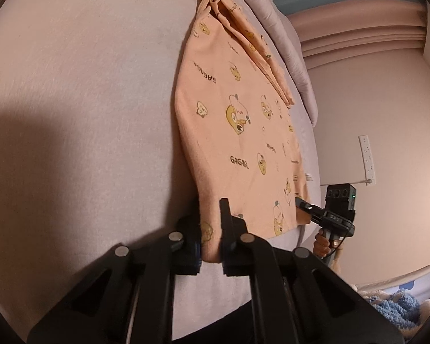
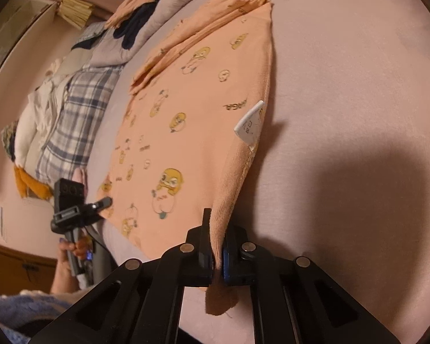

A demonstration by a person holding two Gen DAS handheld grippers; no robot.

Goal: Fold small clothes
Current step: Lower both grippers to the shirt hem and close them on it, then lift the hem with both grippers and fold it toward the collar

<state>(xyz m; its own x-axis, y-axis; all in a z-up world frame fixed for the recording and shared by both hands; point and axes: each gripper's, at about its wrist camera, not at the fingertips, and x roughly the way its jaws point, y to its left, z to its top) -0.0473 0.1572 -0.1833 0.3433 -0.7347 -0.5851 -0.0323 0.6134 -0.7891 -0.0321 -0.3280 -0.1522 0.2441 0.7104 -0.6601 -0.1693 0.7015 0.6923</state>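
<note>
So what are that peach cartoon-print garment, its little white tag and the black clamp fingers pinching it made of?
The peach cartoon-print garment looks like soft matte knit, probably cotton: ribbed hem, limp drape. Its small white tag seems a stiff printed label, woven or papery; I can't tell which. The black clamp fingers look like matte hard plastic with silvery metal pins, though coated metal is possible.

Peach garment [image 1: 238, 132] w/ yellow cartoons; plaid cloth [image 2: 80, 109].
</note>
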